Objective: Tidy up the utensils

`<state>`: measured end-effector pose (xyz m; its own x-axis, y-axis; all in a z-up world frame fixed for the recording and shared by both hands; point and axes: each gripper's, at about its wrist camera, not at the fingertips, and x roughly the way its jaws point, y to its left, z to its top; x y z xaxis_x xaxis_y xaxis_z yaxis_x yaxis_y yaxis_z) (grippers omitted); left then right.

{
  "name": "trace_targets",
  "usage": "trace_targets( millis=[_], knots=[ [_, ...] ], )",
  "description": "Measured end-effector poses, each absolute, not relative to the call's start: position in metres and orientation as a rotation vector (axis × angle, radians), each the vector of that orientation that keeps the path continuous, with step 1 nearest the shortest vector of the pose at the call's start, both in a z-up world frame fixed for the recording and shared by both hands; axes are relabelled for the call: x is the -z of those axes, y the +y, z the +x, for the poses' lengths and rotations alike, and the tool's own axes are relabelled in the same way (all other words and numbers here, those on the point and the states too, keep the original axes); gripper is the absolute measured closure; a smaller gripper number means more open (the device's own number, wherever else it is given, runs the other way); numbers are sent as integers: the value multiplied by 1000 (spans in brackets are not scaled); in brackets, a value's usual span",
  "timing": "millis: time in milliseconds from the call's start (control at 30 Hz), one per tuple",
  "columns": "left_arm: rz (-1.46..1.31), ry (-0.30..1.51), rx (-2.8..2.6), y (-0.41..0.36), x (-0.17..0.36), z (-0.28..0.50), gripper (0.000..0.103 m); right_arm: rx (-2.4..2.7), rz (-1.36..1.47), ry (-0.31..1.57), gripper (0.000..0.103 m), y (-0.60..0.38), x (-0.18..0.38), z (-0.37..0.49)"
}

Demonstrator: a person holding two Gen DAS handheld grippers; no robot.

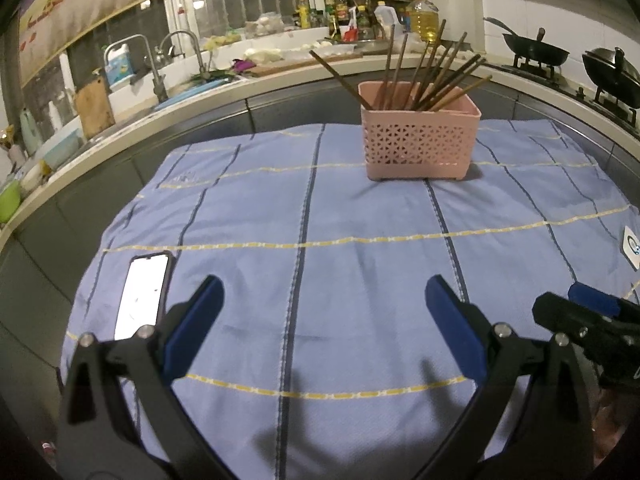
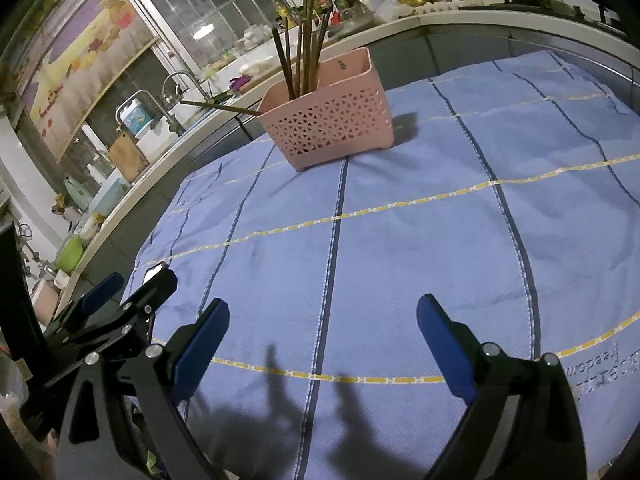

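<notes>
The left gripper (image 1: 324, 312) and right gripper (image 2: 322, 334) are held low over the near part of the blue cloth (image 1: 360, 264), jaws spread wide and empty. The chopsticks (image 1: 424, 74) are stood in the pink basket (image 1: 420, 144) at the far side. A phone (image 1: 142, 298) lies near left.

1. A blue cloth (image 1: 360, 216) with dark and yellow stripes covers the table.
2. A pink perforated basket (image 1: 420, 140) stands at its far side.
3. A lit phone (image 1: 142, 296) lies near left.
</notes>
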<state>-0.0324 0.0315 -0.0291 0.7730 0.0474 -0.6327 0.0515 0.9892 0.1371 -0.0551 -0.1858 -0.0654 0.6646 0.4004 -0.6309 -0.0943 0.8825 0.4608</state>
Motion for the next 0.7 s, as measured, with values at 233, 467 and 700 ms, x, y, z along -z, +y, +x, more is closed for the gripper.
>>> trace_targets(
  millis=[233, 467, 700],
  knots=[
    [143, 702, -3, 33, 30, -31, 6, -305, 413, 815, 10, -183, 67, -55],
    [143, 704, 1, 33, 30, -32, 6, -308, 413, 810, 10, -182, 66, -56],
    [146, 704, 2, 31, 30, -33, 6, -298, 411, 795, 10, -183, 64, -58]
  ],
)
